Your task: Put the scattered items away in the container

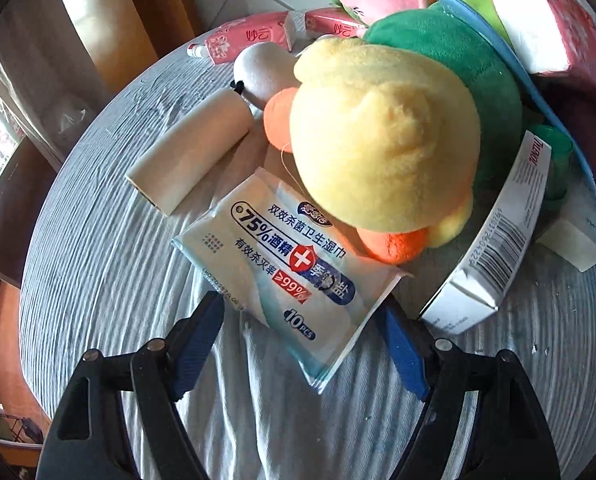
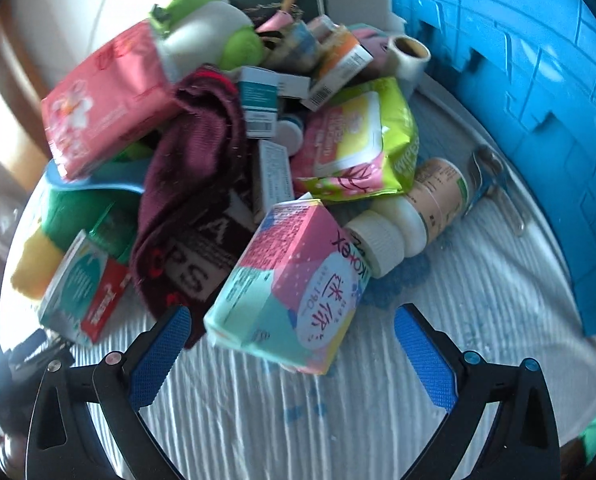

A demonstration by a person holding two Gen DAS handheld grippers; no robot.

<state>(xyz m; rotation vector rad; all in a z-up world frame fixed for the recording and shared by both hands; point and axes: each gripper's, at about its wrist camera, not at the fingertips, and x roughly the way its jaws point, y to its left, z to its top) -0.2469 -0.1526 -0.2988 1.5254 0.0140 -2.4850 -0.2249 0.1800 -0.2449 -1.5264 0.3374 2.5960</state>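
Only the right wrist view shows the blue container.

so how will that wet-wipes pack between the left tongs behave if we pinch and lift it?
The wet-wipes pack looks like a soft film pouch, so it will probably sag or fold rather than stay flat. Its glossy wrapper may slip against the left tongs, whose jaws stand open on either side of it. The yellow plush duck seems to overlap its far edge, so lifting might drag the duck.
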